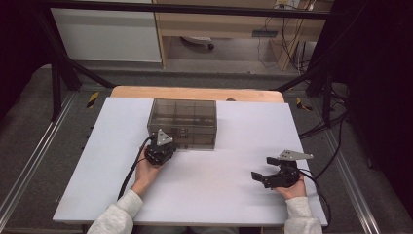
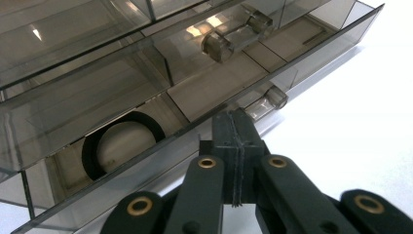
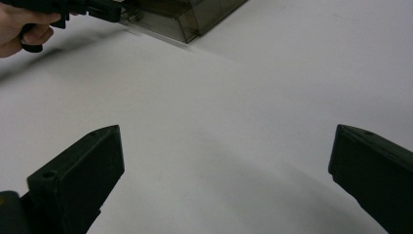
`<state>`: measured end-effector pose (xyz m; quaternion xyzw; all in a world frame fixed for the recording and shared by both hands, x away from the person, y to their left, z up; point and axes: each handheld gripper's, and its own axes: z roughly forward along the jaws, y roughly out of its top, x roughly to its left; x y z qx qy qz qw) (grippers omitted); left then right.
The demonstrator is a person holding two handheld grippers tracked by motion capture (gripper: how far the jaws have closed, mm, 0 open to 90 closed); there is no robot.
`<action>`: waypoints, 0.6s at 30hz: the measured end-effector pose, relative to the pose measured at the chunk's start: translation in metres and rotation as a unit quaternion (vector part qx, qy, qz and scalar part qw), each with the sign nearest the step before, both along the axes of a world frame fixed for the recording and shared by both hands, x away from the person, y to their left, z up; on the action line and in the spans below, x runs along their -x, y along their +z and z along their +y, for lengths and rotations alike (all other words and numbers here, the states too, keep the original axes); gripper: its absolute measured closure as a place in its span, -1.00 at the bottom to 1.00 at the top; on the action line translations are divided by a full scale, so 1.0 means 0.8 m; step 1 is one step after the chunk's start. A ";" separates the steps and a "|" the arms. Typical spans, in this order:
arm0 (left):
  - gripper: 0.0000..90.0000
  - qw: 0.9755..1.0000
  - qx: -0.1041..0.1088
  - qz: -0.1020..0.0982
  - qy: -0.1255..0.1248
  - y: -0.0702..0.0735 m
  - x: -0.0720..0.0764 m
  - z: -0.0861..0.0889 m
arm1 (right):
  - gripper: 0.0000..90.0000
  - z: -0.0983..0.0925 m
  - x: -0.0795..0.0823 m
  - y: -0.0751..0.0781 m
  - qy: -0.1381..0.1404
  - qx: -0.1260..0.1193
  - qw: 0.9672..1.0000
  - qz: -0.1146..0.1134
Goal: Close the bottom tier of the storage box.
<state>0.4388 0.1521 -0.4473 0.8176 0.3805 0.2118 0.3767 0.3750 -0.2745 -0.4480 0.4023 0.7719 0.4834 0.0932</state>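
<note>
At the drawer box's [image 1: 182, 123] lowest drawer [image 2: 160, 146], left gripper [image 2: 237, 146] jaws clenched — push squarely; right gripper [image 3: 226, 170] jaws released.

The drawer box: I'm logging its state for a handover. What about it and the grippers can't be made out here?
- Left gripper, left gripper view: jaws shut at the lower drawer's front; whether they pinch anything there is hidden by the jaws.
- Black-rimmed white round object, left gripper view: blurred by the smoky drawer wall, identity unclear.
- Drawer box, high view: contents too small and dark.
</note>
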 end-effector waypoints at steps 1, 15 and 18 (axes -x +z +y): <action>0.99 1.000 0.000 0.000 0.000 0.000 0.000 0.000 | -0.99 0.000 0.000 0.000 0.000 0.000 1.000 0.000; 0.99 1.000 0.002 -0.003 0.001 -0.001 -0.005 0.000 | -0.99 0.000 0.000 0.000 0.000 0.001 1.000 0.000; 0.99 1.000 0.004 -0.003 0.002 -0.001 -0.006 0.000 | -0.99 0.000 0.000 -0.001 0.000 0.001 1.000 0.000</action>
